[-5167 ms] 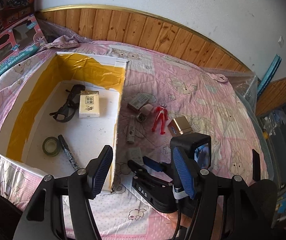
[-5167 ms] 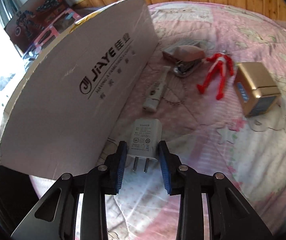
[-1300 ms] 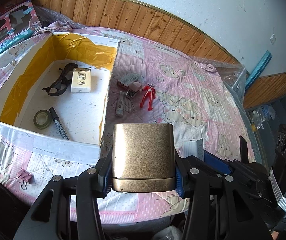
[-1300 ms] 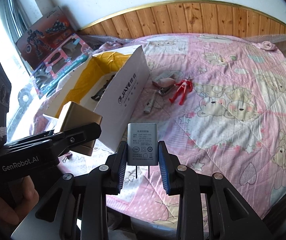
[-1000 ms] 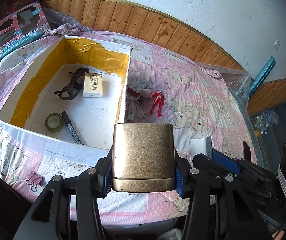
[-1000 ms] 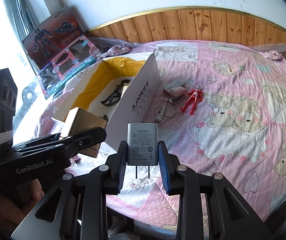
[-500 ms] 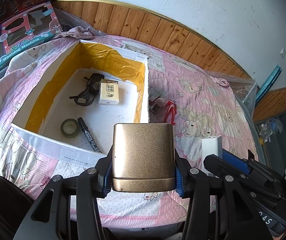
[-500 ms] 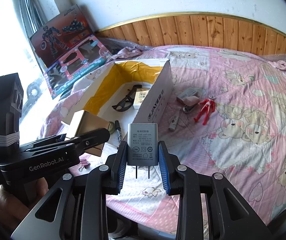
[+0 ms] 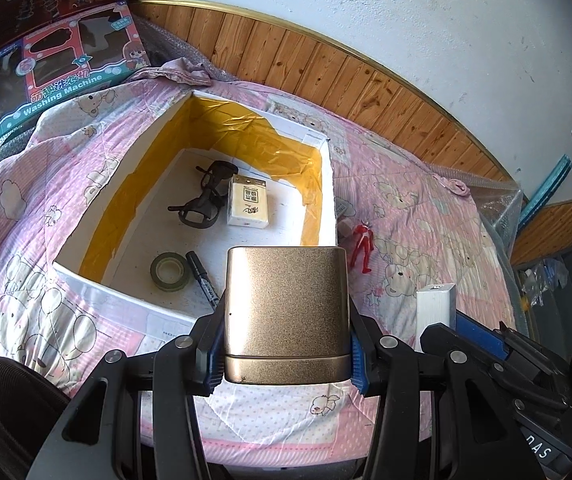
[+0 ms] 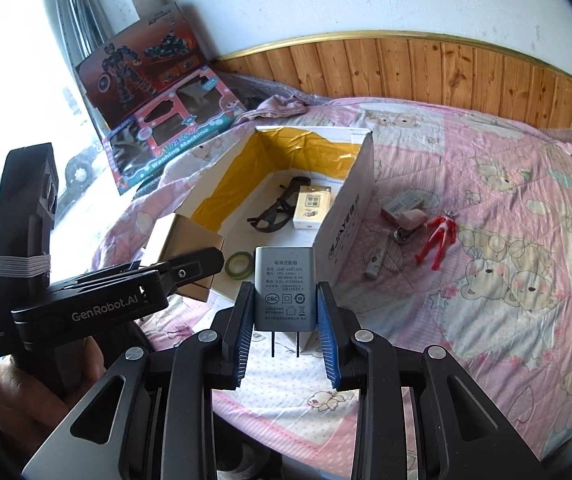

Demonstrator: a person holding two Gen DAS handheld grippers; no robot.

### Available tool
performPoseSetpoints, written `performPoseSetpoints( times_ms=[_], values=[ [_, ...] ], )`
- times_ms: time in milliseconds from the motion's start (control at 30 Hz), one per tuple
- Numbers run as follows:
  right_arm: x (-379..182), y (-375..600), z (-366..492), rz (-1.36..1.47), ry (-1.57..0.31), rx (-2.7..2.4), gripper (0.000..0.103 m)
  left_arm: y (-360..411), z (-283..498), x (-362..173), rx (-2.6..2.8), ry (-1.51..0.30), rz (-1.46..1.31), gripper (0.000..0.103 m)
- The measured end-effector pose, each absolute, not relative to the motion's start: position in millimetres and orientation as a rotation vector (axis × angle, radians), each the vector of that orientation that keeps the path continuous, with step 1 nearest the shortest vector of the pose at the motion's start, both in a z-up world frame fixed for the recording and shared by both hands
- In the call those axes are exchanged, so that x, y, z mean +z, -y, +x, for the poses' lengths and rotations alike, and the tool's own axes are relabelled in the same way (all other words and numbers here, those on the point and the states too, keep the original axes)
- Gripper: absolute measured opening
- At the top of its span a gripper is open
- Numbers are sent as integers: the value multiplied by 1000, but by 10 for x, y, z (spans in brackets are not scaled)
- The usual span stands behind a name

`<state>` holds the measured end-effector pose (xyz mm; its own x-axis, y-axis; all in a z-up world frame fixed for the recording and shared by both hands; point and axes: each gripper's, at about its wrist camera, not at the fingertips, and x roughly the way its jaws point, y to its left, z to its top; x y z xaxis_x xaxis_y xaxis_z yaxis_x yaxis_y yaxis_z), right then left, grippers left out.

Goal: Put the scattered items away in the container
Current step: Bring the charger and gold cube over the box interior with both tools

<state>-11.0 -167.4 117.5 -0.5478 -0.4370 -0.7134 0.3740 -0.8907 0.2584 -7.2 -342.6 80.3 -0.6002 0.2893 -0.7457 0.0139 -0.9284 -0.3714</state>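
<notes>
On a pink bear-print quilt [image 9: 437, 216], an open white box [image 9: 98, 216] lined with yellow tape sits at ten o'clock in the left wrist view. Inside lie black glasses [image 9: 206, 196], a cream packet [image 9: 248, 201], a tape roll [image 9: 169, 271] and a marker [image 9: 202, 278]. The left gripper [image 9: 286, 354] clamps a gold box [image 9: 286, 312] above the near wall. A red figure [image 9: 362, 245] lies at two o'clock outside. The right gripper [image 10: 286, 338] pinches a grey charger [image 10: 285, 289], prongs down.
</notes>
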Motion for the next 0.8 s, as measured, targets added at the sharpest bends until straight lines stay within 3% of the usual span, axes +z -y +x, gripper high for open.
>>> performPoseSetpoints(
  times_ms=[800],
  values=[
    [1191, 2081, -415, 1122, 42, -2353, 31, 3857, -305, 843, 2692, 555, -1299, 49]
  ],
)
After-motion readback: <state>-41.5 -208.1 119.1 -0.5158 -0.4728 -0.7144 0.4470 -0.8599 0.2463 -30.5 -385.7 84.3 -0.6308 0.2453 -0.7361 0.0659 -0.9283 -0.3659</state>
